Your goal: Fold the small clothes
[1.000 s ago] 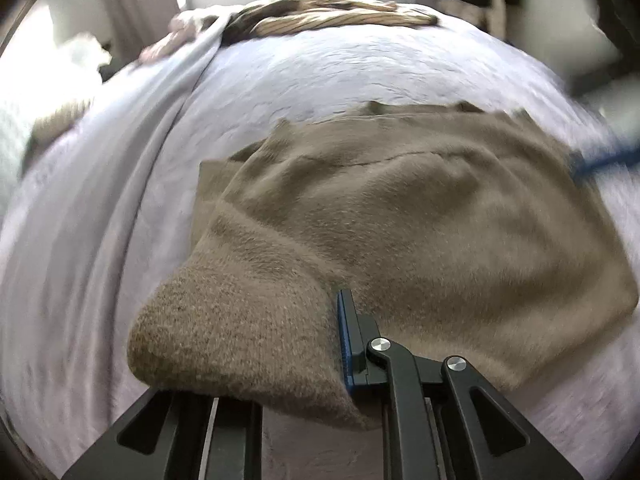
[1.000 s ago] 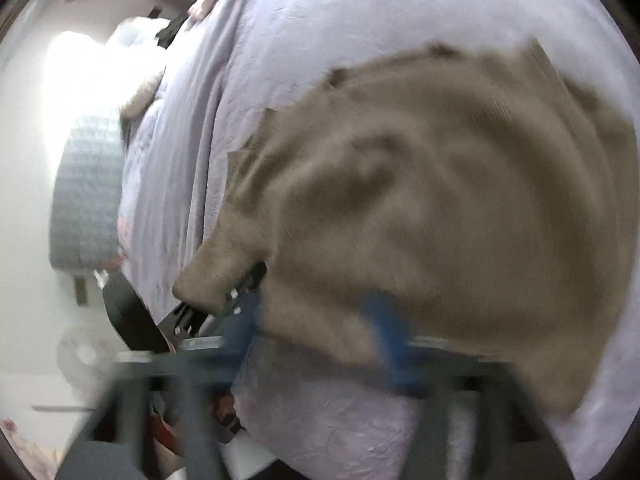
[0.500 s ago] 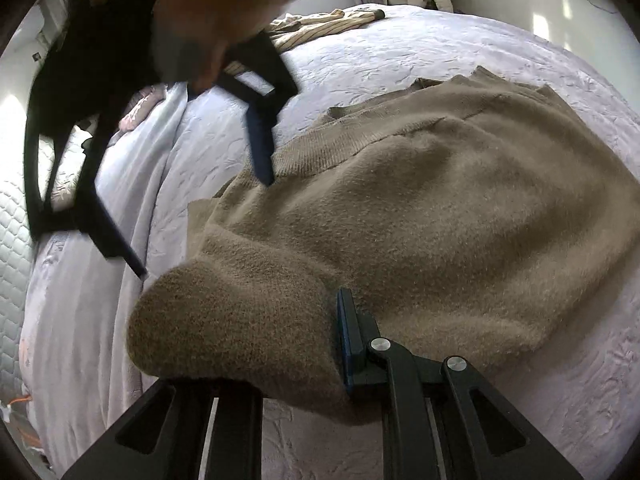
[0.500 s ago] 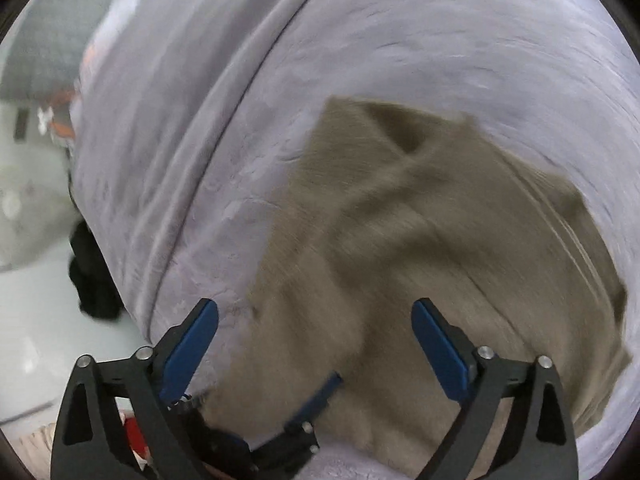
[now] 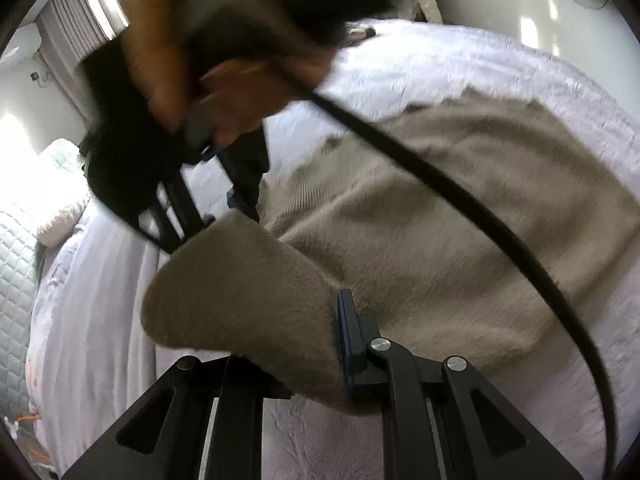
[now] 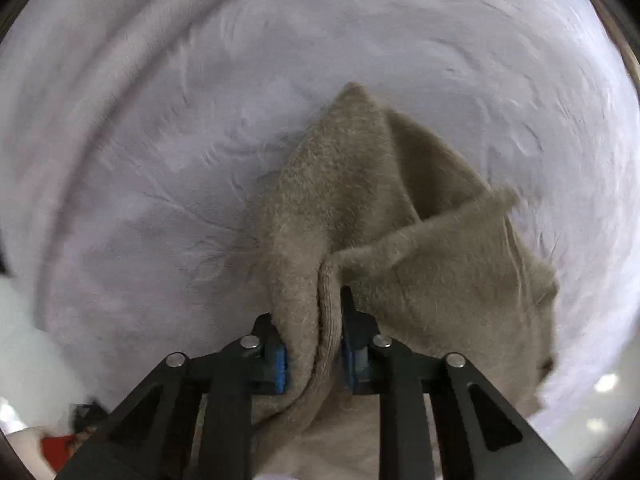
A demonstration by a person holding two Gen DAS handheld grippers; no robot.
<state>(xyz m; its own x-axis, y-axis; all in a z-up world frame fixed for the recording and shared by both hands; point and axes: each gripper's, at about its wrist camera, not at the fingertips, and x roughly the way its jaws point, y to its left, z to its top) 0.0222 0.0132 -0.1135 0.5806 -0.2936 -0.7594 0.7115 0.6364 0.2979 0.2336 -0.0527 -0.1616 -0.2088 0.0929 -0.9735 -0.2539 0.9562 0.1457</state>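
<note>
A tan fuzzy sweater (image 5: 440,220) lies spread on the pale lavender bedspread (image 5: 440,64). My left gripper (image 5: 320,360) is shut on the sweater's near left corner, which bulges up over its left finger. A person's hand (image 5: 180,40) holds my right gripper (image 5: 240,204) at the sweater's far left edge, pointing steeply down. In the right wrist view the jaws of my right gripper (image 6: 316,344) are closing, and the blue pads press a ribbed edge of the sweater (image 6: 360,200) between them, above the bedspread (image 6: 200,120).
A black cable (image 5: 480,208) hangs across the left wrist view over the sweater. A white pillow (image 5: 60,184) and a quilted cover lie at the bed's left side. A curtained window (image 5: 80,28) is behind. A red object (image 6: 60,448) shows off the bed's edge.
My right gripper swung across to the sweater's far left edge, tipped downward, and went from wide open to closed on the ribbed edge. My left gripper rolled and lifted slightly with its corner.
</note>
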